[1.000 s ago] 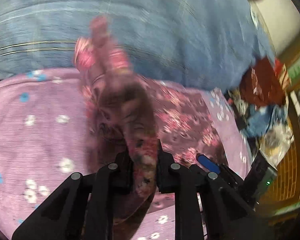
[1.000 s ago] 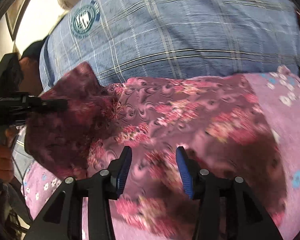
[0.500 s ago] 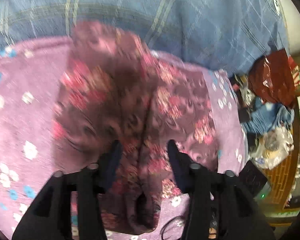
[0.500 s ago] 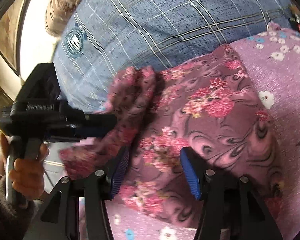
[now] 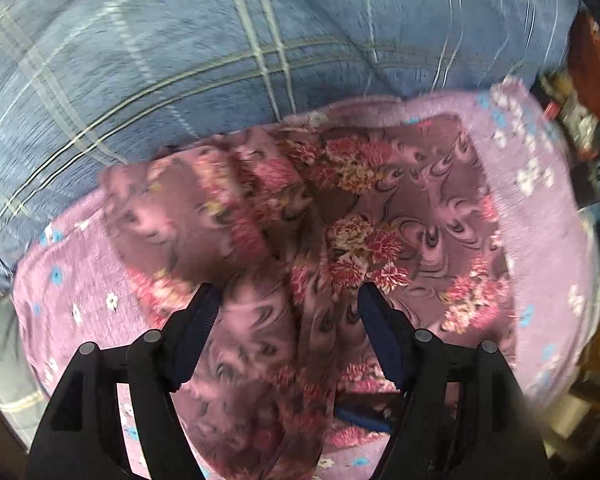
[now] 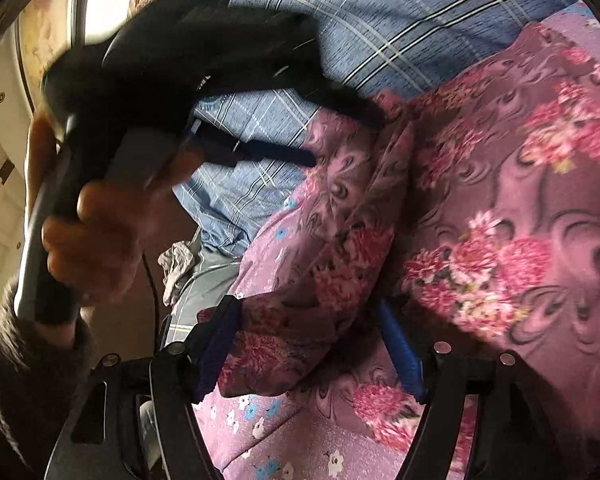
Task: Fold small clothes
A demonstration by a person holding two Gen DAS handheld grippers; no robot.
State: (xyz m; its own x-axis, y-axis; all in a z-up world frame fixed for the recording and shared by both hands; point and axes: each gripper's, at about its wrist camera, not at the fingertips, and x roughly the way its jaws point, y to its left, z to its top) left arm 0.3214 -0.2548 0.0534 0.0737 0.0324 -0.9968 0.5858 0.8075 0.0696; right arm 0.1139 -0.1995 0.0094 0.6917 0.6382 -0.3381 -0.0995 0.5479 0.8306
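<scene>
A maroon fleece garment (image 5: 364,216) with pink flowers lies on a lilac flowered cloth (image 5: 540,216), one flap (image 5: 188,216) folded over its left side. My left gripper (image 5: 287,304) points down over it. Its jaws are opening and the pads stand clear of the fabric below. In the right wrist view the garment (image 6: 500,200) fills the right side. My right gripper (image 6: 308,320) is low beside it, jaws opening, with the folded flap (image 6: 340,248) lying loose between its fingers. A hand (image 6: 88,240) holds the left gripper (image 6: 340,136) at the flap's far edge.
A blue plaid blanket (image 5: 220,40) lies behind the lilac cloth. Clutter with a dark red item (image 5: 592,64) sits at the right edge. A grey rag (image 6: 176,264) and pale cupboard doors (image 6: 0,168) are on the left, beyond the bed's edge.
The left gripper, shut on a bunched part of the garment, carried it across, laid it as a flap and let go. Both grippers' jaws have widened. The right gripper has tilted and sunk a little.
</scene>
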